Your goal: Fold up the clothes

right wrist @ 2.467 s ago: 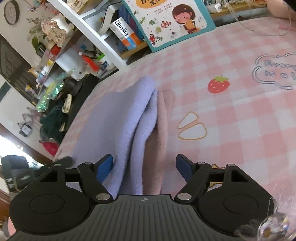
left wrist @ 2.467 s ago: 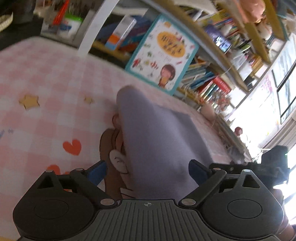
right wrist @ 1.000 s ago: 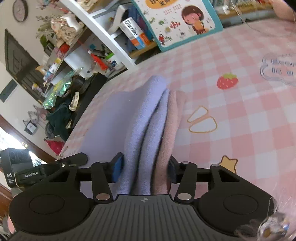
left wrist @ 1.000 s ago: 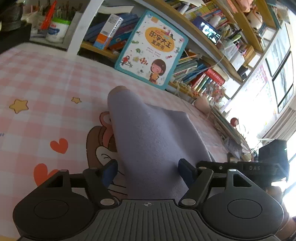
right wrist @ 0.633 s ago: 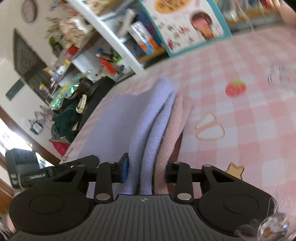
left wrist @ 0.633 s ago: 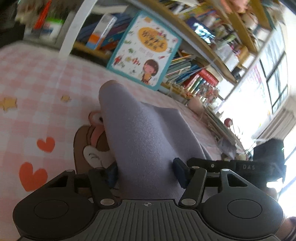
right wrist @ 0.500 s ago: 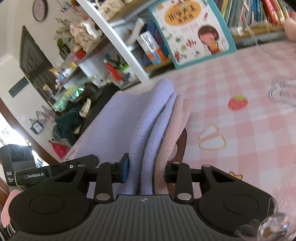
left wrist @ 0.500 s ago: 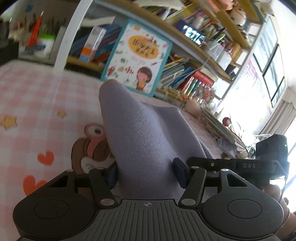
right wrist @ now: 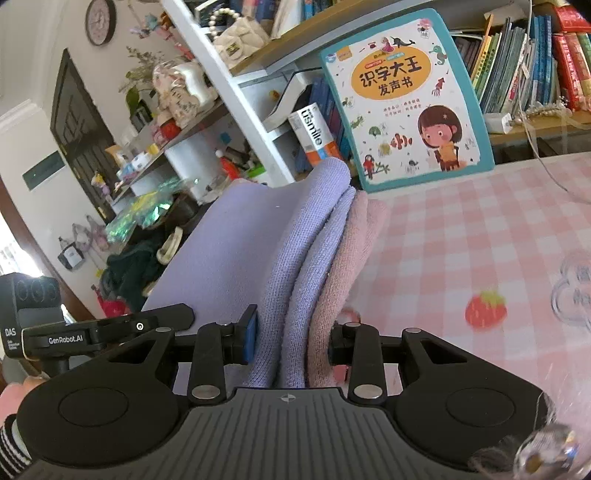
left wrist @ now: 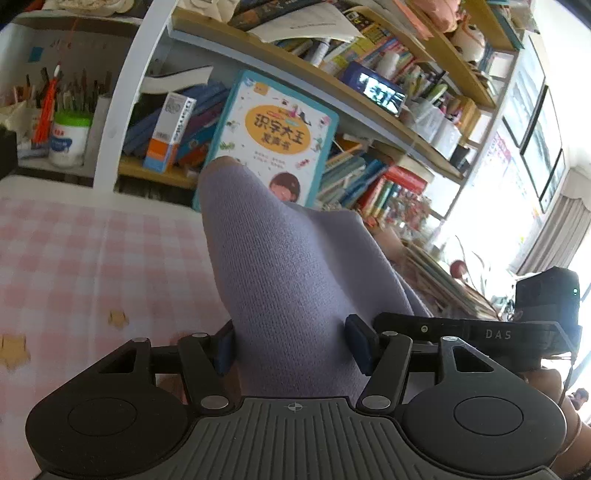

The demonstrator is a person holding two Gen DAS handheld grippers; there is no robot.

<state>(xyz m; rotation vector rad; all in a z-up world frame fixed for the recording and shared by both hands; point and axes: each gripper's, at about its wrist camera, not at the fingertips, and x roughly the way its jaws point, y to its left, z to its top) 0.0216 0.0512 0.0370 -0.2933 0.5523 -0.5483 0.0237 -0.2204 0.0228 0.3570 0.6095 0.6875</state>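
Holding: left gripper [left wrist: 291, 347] clamps lavender sweater [left wrist: 288, 266] – raised above pink checked sheet [left wrist: 92, 258].
Right gripper [right wrist: 290, 341]: squeezed on bunched folds, lavender and pink.
Behind: picture book [right wrist: 402, 92] – upright.

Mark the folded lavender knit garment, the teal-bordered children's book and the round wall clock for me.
Folded lavender knit garment [left wrist: 291, 280], left wrist view, on its knit top face.
Teal-bordered children's book [right wrist: 402, 92], right wrist view, mid cover.
Round wall clock [right wrist: 100, 20], right wrist view, on its face.
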